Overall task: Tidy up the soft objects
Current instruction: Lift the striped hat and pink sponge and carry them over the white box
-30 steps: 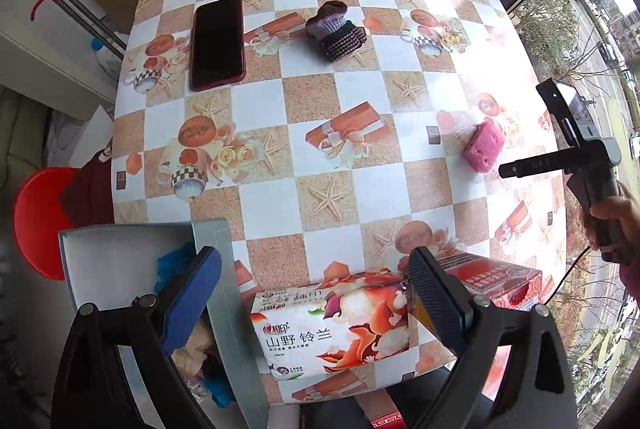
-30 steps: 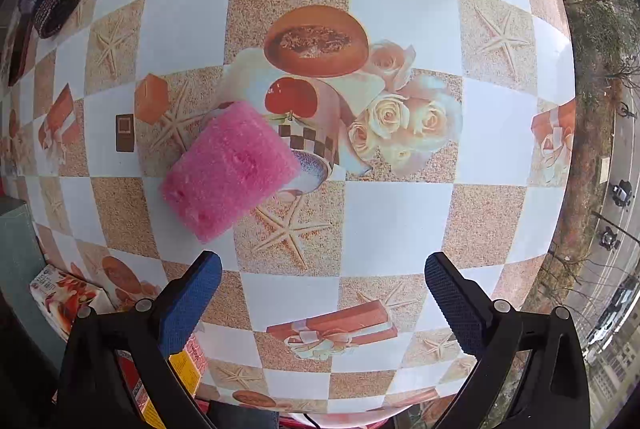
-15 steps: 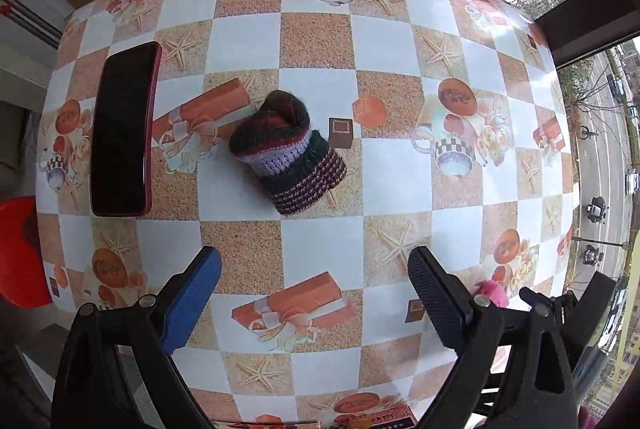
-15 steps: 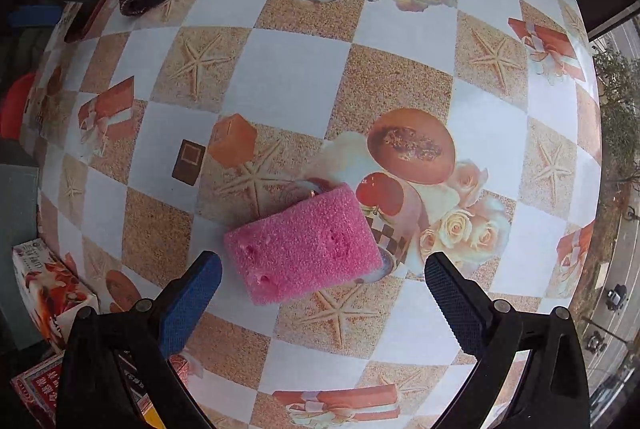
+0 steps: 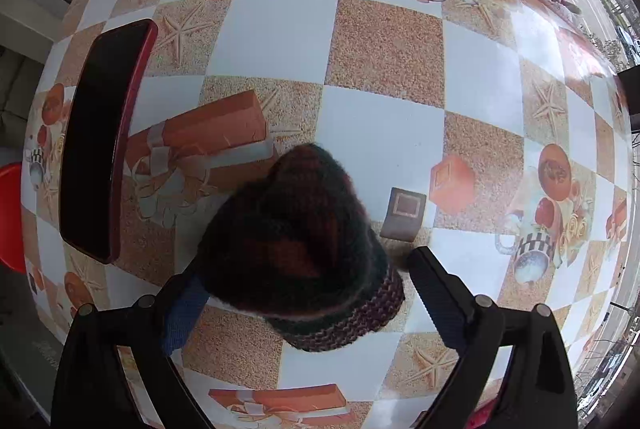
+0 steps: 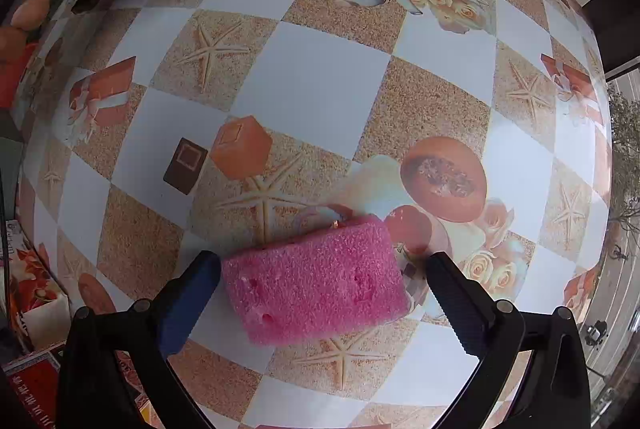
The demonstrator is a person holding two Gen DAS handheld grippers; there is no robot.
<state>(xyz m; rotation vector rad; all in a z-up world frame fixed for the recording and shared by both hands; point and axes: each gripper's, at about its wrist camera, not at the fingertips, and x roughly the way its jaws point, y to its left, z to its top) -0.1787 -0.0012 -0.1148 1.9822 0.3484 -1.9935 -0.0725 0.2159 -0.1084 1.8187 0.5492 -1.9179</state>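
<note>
the left hand-held gripper (image 5: 308, 293) straddles the knitted hat (image 5: 296, 241), jaws spread wide. the right hand-held gripper (image 6: 324, 289) brackets the pink sponge (image 6: 316, 277), unclenched. a phone (image 5: 100, 137) lies at nine o'clock of the hat.

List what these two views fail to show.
- Left wrist view: knitted hat hides the left gripper blue pad; contact unclear.
- Right wrist view: pink sponge underside hidden; box cut off by the edge.
- Right gripper: pad contact unclear.

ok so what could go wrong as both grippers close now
The left gripper straddles the knit hat with the phone close by, so dragging the hat could nudge it. The right gripper brackets the sponge near its front edge; the sponge could squash and slip out.
</note>
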